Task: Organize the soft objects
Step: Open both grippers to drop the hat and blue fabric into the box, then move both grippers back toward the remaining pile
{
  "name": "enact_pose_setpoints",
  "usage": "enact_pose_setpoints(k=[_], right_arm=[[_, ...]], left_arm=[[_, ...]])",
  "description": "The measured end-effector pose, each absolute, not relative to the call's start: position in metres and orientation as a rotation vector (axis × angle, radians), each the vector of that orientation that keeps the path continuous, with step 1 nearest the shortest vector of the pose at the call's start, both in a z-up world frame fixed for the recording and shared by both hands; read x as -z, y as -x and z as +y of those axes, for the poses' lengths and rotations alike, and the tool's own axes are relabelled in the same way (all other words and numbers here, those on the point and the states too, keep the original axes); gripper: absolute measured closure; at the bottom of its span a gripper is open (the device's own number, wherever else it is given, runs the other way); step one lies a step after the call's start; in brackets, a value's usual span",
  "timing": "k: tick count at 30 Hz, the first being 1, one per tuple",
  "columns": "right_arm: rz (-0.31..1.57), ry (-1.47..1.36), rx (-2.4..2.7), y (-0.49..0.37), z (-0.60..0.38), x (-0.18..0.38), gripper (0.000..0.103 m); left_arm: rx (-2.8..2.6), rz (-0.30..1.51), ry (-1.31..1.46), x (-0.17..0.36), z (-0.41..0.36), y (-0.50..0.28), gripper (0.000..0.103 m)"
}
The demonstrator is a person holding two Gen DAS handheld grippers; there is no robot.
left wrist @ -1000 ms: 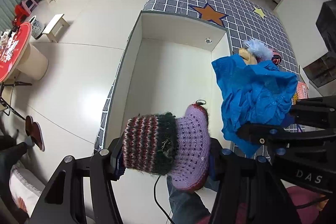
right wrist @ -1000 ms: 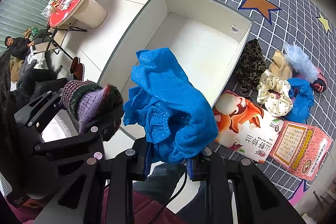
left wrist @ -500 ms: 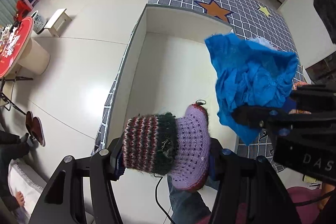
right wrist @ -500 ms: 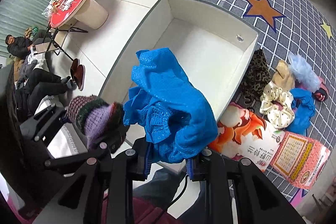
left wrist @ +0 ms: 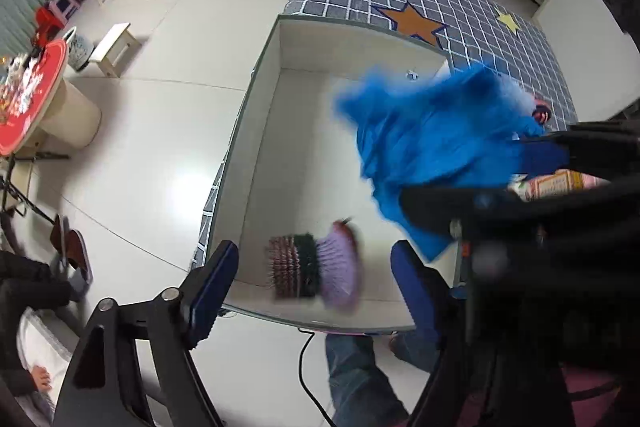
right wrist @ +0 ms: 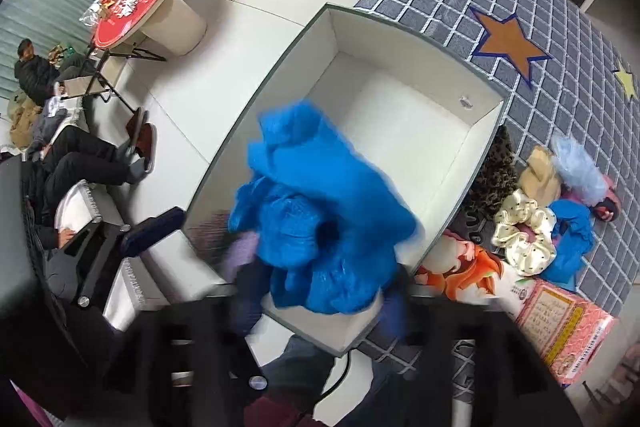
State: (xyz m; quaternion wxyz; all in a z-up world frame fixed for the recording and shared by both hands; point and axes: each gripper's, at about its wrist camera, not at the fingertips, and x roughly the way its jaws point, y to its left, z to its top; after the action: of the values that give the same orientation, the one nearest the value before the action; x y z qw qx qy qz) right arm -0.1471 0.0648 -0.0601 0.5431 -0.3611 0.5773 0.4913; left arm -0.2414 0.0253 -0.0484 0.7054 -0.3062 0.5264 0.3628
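Two hand-held grippers hang above a large white open-topped box point(left wrist: 256, 147) that sits at the near left edge of a grey grid-patterned tablecloth with star shapes point(right wrist: 560, 39). The left gripper point(left wrist: 316, 267) points steeply down, and its two blue-padded fingers point(left wrist: 212, 279) have just been opening; they now stand wide apart with nothing pressed between them. Below the gap, a striped knitted woollen piece in dark red, green and lilac point(left wrist: 312, 271) appears blurred over the box's near end, free of the pads. The right gripper point(right wrist: 320, 307), also aimed downward, has likewise just been opening its jaws; a crumpled bright blue fabric bundle point(right wrist: 320, 211) sits blurred over the box's near right corner, between the dark fingers, and whether they are touching it cannot be told. On the tablecloth to the right of the box lie a leopard-print fabric item point(right wrist: 494, 171), a cream spotted satin scrunchie point(right wrist: 524, 231), a second blue cloth piece point(right wrist: 572, 239), a pale blue fluffy item point(right wrist: 576, 167), a printed packet with an orange cartoon figure point(right wrist: 472, 275) and a pink patterned packet point(right wrist: 564, 331). A seated person's dark-trousered legs point(right wrist: 84, 155) show at far left on the pale floor.
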Motion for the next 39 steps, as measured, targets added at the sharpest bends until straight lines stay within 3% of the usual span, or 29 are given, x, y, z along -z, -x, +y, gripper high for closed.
enact_pose_setpoints(k=[1,6,7,15,32,39], right_arm=[[1.362,0.860,-1.163,0.147,0.065,0.059,0.020],[1.396,0.849,-1.147,0.141,0.064,0.056,0.013],[1.410,0.850,-1.135,0.140,0.064,0.056,0.000],[1.406,0.712,-1.086,0.110,0.055,0.021,0.000],[1.416,0.326,-0.690,-0.019,-0.076,-0.020,0.000],[1.469,0.262,-0.504,-0.068,-0.146,0.003,0.000]], left_arm=[[-0.819,1.173,0.693,0.050,0.028,0.243,0.015],[-0.836,1.117,0.770,0.050,0.036,0.253,0.000],[-0.841,1.092,0.775,0.045,0.037,0.254,0.000],[-0.755,0.906,0.775,0.015,0.041,0.257,0.000],[-0.575,1.027,0.567,0.006,0.027,0.196,0.000],[-0.515,1.076,0.480,0.006,0.012,0.145,0.000]])
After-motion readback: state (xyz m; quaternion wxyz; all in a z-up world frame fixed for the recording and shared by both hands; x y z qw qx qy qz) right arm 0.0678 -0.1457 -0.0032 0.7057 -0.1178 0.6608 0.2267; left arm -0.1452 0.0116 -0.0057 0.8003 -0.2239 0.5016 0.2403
